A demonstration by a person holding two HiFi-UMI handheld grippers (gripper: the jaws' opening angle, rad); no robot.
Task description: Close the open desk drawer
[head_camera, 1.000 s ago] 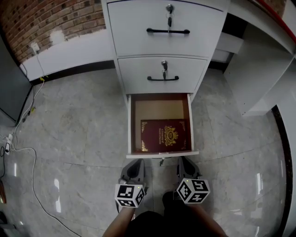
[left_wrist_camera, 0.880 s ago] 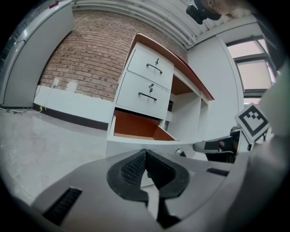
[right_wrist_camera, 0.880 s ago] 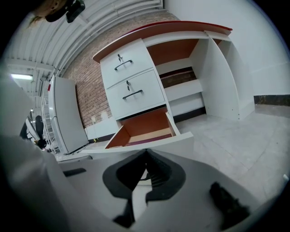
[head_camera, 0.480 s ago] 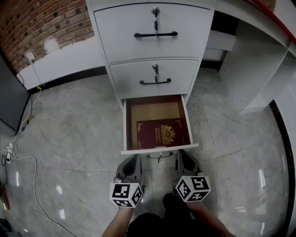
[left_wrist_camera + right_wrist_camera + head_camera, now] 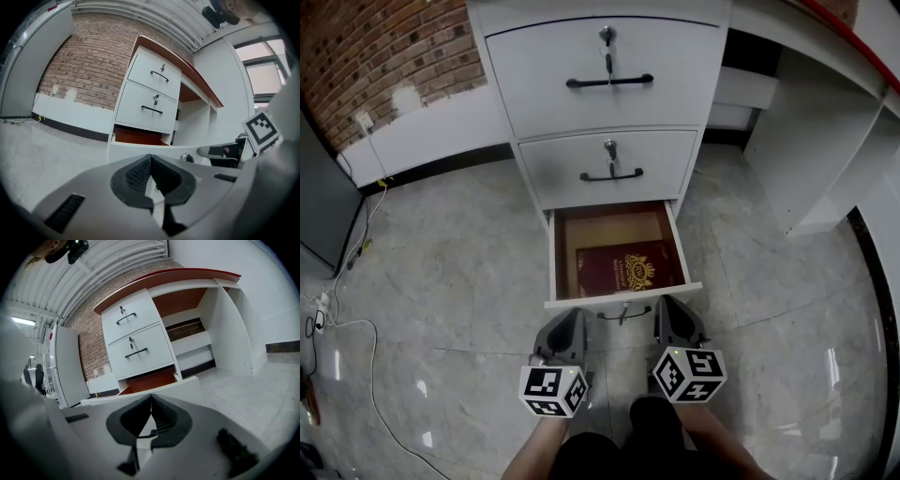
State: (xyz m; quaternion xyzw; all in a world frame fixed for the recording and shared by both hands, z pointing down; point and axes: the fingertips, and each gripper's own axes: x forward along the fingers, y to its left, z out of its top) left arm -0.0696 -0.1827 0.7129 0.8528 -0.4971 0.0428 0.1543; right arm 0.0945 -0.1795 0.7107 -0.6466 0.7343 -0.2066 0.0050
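The bottom drawer (image 5: 556, 251) of the white cabinet (image 5: 609, 111) stands partly open at twelve o'clock from us, a maroon book (image 5: 628, 270) flat inside. We judge it rigid and light on its runners, best pushed flat on the front panel (image 5: 581, 301) either side of the black handle (image 5: 622, 315). Our left tool (image 5: 569, 319) and right tool (image 5: 668, 304), both clenched on nothing, sit just beside that front.

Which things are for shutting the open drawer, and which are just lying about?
For the job: bottom drawer, open; left gripper and right gripper, both shut, at its front.
Just there: red book inside that drawer; middle drawer and top drawer, both closed.
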